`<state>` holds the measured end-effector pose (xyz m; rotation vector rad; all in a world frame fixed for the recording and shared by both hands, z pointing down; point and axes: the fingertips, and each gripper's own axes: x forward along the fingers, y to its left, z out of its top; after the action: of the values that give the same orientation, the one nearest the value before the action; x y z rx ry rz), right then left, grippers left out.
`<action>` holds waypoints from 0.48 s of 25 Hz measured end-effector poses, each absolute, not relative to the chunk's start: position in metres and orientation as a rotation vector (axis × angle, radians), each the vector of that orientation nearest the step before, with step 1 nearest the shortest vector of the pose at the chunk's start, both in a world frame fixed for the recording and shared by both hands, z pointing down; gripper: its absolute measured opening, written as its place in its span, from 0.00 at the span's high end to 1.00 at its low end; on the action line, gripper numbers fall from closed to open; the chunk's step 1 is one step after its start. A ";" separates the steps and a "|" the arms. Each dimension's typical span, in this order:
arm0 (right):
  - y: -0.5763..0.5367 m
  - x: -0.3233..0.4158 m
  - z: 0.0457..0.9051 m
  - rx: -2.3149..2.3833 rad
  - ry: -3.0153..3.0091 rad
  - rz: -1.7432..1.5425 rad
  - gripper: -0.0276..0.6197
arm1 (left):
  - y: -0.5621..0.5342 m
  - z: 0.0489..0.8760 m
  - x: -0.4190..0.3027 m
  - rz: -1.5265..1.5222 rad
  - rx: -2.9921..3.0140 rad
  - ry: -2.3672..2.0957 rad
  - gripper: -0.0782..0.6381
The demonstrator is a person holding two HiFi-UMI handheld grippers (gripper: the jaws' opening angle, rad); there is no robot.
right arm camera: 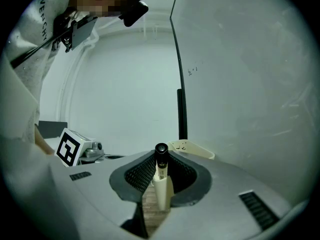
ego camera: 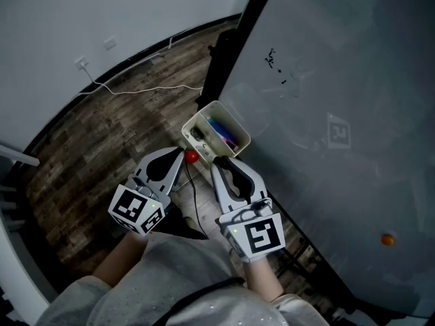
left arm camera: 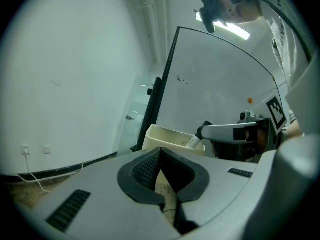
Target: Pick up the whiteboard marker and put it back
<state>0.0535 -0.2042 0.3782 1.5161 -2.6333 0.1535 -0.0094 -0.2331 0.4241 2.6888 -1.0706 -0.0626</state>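
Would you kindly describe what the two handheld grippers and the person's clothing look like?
Both the left gripper and right gripper have pale grey, wedge-shaped shells with black ribbed pads lining the jaws. Each carries a white cube with black square markers near the hand: the left cube and the right cube. The person wears a light grey top.
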 end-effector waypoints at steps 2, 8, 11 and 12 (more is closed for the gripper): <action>-0.203 0.054 0.379 1.512 -2.636 0.152 0.83 | -0.232 0.424 -0.009 -0.064 2.691 -1.073 0.87; -0.199 0.055 0.383 1.510 -2.641 0.155 0.83 | -0.229 0.422 -0.008 -0.066 2.692 -1.083 0.87; -0.199 0.055 0.382 1.522 -2.654 0.145 0.83 | -0.226 0.421 -0.009 -0.065 2.692 -1.094 0.87; -0.198 0.055 0.383 1.521 -2.653 0.145 0.83 | -0.226 0.421 -0.010 -0.065 2.691 -1.099 0.87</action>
<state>0.0554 -0.1982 0.3828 1.5211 -2.6532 0.1452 -0.0104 -0.2259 0.4205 2.6914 -1.0986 -0.0652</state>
